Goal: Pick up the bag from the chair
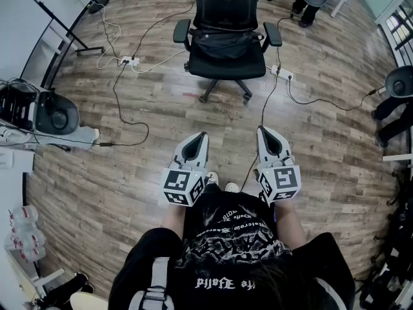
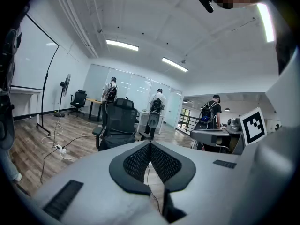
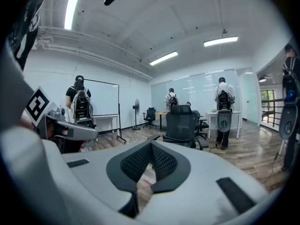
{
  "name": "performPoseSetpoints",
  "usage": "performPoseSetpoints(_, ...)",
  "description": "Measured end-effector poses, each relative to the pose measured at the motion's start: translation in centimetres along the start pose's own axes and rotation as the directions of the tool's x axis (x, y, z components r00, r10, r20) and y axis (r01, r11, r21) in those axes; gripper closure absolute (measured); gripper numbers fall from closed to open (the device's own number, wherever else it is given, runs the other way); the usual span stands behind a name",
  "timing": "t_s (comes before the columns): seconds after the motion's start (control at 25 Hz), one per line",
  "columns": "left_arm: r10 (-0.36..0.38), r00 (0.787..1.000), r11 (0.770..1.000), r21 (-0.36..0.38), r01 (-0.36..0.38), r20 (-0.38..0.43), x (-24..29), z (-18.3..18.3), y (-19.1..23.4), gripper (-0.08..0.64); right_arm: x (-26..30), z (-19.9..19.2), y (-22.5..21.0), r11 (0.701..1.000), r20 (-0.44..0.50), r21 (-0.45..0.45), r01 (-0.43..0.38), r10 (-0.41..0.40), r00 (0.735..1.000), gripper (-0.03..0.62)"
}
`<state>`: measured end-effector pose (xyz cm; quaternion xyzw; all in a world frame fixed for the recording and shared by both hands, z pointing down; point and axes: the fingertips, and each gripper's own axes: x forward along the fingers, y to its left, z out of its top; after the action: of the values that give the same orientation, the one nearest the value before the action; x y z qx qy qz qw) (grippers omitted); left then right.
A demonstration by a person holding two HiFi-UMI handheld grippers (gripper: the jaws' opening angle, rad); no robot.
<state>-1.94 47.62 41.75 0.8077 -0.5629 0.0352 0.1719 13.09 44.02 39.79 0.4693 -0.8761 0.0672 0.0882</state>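
A black office chair [image 1: 227, 18] stands on the wood floor, straight ahead at the far side of the head view. A black bag [image 1: 223, 44] lies on its seat, between the armrests. Both grippers are held low in front of the person, well short of the chair. My left gripper [image 1: 203, 135] points at it with jaws closed tip to tip and nothing between them. My right gripper [image 1: 261, 130] is the same, shut and empty. The chair [image 2: 119, 123] shows beyond the left jaws, and the chair [image 3: 182, 124] again beyond the right jaws.
Power strips [image 1: 129, 61] and cables [image 1: 264, 112] run across the floor between me and the chair. A floor fan [image 1: 55, 115] and a desk sit at the left, another fan [image 1: 400, 82] at the right. People with backpacks [image 2: 209, 116] stand around the room. A whiteboard stand [image 1: 64, 28] is far left.
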Motion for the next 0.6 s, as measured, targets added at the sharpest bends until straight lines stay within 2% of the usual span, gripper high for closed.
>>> performPoseSetpoints(0.16, 0.008, 1.0, 1.0, -0.005, -0.008, 0.025, -0.25, 1.01, 0.46, 0.555, -0.05, 0.15, 0.41, 1.0, -0.001, -0.01, -0.01, 0.01, 1.0, 0.591)
performPoseSetpoints(0.44, 0.009, 1.0, 1.0, 0.001, -0.009, 0.022, -0.74, 0.96, 0.52, 0.555, -0.27, 0.19, 0.82, 1.0, 0.007, 0.002, -0.024, 0.024, 1.0, 0.591)
performPoseSetpoints(0.6, -0.022, 1.0, 0.999, -0.023, 0.022, 0.01, -0.94, 0.32, 0.07, 0.555, -0.54, -0.26, 0.42, 1.0, -0.002, 0.008, -0.002, 0.002, 1.0, 0.588)
